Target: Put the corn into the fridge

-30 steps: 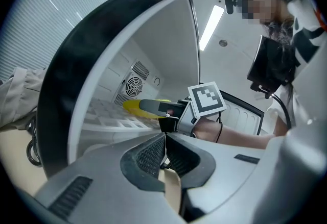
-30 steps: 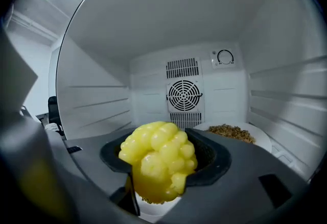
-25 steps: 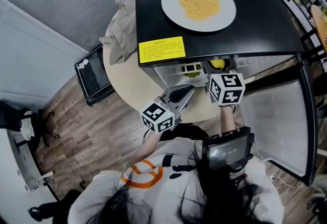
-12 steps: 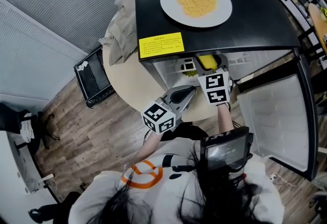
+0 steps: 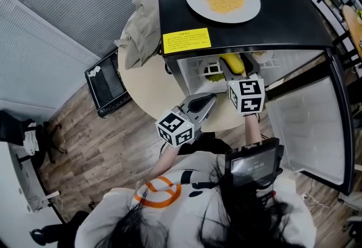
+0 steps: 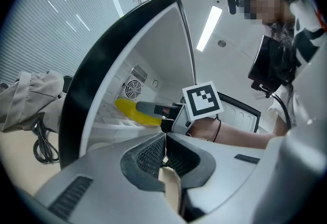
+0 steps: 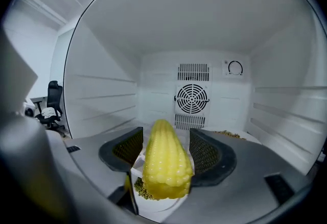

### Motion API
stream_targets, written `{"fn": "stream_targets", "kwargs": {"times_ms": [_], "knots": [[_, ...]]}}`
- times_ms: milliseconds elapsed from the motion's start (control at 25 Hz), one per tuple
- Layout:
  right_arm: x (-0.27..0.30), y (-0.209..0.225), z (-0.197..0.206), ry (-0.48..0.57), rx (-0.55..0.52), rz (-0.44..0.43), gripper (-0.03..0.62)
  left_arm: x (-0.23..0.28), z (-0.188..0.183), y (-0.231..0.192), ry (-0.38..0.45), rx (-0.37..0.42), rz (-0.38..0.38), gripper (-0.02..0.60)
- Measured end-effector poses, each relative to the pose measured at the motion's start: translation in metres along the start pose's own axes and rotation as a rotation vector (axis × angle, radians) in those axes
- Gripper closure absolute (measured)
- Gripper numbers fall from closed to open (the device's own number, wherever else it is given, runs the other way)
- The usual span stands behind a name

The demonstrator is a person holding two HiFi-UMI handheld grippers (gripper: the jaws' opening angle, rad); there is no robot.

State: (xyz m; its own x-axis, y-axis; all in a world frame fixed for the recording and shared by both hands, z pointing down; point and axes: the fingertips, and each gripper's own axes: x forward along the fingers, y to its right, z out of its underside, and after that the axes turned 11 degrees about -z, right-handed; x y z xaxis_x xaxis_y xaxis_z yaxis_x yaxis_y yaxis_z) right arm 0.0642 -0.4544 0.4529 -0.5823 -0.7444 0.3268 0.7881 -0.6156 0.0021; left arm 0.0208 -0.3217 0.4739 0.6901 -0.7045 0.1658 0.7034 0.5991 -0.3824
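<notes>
the step in hand looks like the letting go: the corn (image 7: 164,159) is already inside the open fridge (image 5: 294,21), and the right gripper (image 7: 166,141) has reached in with it. its jaws are opening and stand wide, with the corn between them. there is a thin gap on the left side, and the right pad is close beside the corn, so it does not look squeezed any more. the corn lies near the front of the fridge and points at the round fan grille (image 7: 192,98) on the far wall. its near end is over a small white dish (image 7: 153,206) with little green bits in it. i cannot tell if the corn rests on the dish or on the fridge floor. the left gripper (image 6: 164,141) waits outside, to the left of the fridge, with its jaws closed together and nothing in them. next, i think the right gripper has to slide straight back out toward the near side without bumping the corn. then the door (image 5: 308,128), which hangs open on the right, needs a push to close. the corn is a bright yellow cob with no leaves. it is fat at the near end and thin at the far tip, with neat rows of bumps, and it looks smooth and a bit shiny. it could roll if it gets nudged.
</notes>
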Motion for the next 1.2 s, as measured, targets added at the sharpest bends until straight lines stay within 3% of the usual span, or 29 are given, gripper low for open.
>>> {"fn": "stream_targets", "kwargs": {"times_ms": [480,680,880,1200], "knots": [[-0.055,-0.015,-0.031,0.141,0.068,0.031,0.321,-0.013,-0.005,0.014,0.012,0.015,0.04,0.569],[-0.074,-0.032,-0.026,0.192,0.152,0.01,0.325,-0.025,-0.005,0.018,0.015,0.03,0.056,0.569],[-0.087,-0.059,-0.018,0.206,0.173,0.019,0.413,-0.044,-0.004,0.022,0.021,0.039,0.074,0.569],[-0.103,-0.111,-0.013,0.227,0.199,0.03,0.476,-0.086,0.001,0.024,0.022,0.051,0.102,0.569]]}}
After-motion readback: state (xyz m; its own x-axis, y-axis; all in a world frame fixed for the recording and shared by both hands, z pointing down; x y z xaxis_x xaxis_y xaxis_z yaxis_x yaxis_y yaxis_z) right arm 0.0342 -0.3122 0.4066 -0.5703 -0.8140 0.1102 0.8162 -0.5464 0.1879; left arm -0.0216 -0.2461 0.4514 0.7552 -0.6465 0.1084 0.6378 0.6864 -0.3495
